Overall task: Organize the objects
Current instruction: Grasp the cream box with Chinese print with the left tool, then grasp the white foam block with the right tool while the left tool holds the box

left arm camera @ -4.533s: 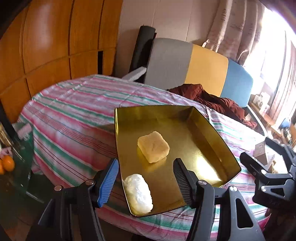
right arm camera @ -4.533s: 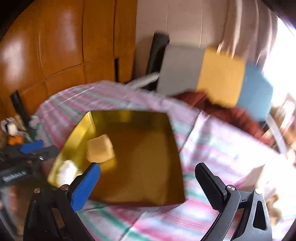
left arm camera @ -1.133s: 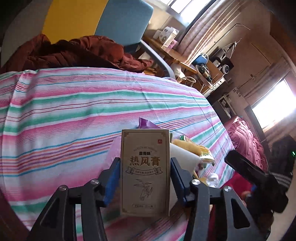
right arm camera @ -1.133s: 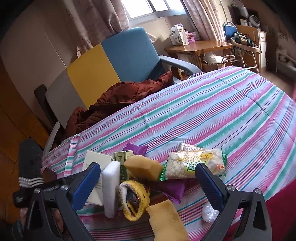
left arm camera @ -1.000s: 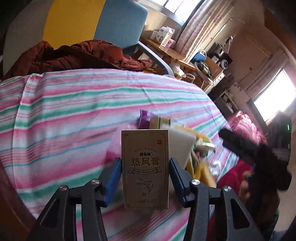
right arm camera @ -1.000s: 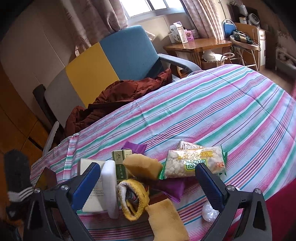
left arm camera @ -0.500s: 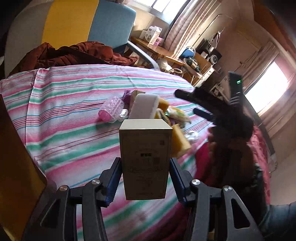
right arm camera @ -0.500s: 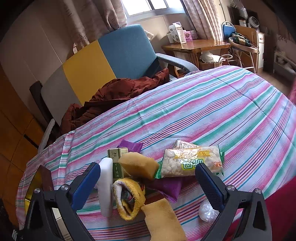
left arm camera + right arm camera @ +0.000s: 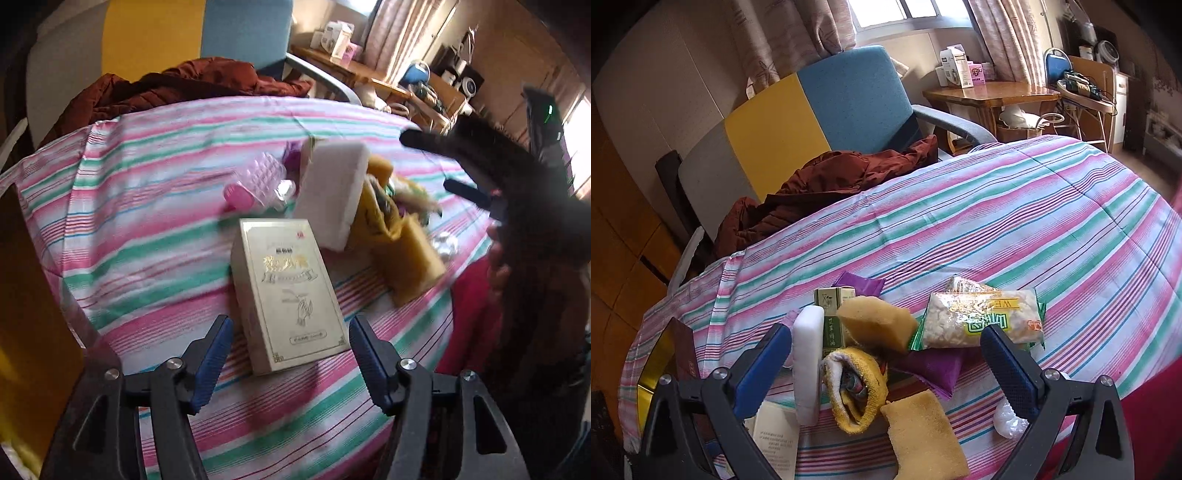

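Left tool (image 9: 290,334), jaws opening around the freed beige box (image 9: 286,291); box may slide off the near counter (image 9: 155,206) edge.

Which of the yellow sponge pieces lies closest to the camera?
The flat rectangular yellow sponge at the pile's near edge; the thicker, rounded yellow sponge wedge sits farther back, against the bag of white snacks.
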A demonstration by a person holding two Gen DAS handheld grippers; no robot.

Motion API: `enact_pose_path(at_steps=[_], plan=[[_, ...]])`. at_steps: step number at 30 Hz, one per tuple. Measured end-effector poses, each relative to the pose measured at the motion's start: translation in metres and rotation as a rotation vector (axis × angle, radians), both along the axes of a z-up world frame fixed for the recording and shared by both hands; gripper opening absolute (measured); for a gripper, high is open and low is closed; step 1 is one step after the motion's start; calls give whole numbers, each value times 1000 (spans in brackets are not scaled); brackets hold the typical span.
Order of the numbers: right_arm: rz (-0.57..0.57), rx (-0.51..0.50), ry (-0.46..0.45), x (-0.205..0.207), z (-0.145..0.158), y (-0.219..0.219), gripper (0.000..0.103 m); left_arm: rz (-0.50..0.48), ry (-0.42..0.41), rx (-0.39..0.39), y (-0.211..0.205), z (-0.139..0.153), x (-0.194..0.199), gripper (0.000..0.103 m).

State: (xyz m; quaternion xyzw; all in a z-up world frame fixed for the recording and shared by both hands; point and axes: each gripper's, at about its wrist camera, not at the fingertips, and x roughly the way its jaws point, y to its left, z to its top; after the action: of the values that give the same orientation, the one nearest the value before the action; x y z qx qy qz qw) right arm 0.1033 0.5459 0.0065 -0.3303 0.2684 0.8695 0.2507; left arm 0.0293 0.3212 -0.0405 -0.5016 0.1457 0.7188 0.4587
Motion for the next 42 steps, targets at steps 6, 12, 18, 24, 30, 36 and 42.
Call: enact_pose_path(at_steps=[6,12,18,24,30,36,42], plan=[[14,-5,-2,-2,-1,0,103,19,12,-23,3,-8,0,67],[44,15,-11,-7,-1,-6,103,37,35,-21,12,-12,-5,66],[125,86,-19,-16,3,-23,98,43,12,-21,2,-27,-4,58],[215,59,-65,-38,-8,-34,75,19,56,42,-10,-27,2,56],[220,66,-94,-62,-16,-36,68,28,38,56,-21,-29,5,56],[281,68,-142,-74,-28,-42,25,34,28,78,-32,-21,12,53],[288,78,-58,-57,-11,-47,25,49,54,123,-48,1,13,51]])
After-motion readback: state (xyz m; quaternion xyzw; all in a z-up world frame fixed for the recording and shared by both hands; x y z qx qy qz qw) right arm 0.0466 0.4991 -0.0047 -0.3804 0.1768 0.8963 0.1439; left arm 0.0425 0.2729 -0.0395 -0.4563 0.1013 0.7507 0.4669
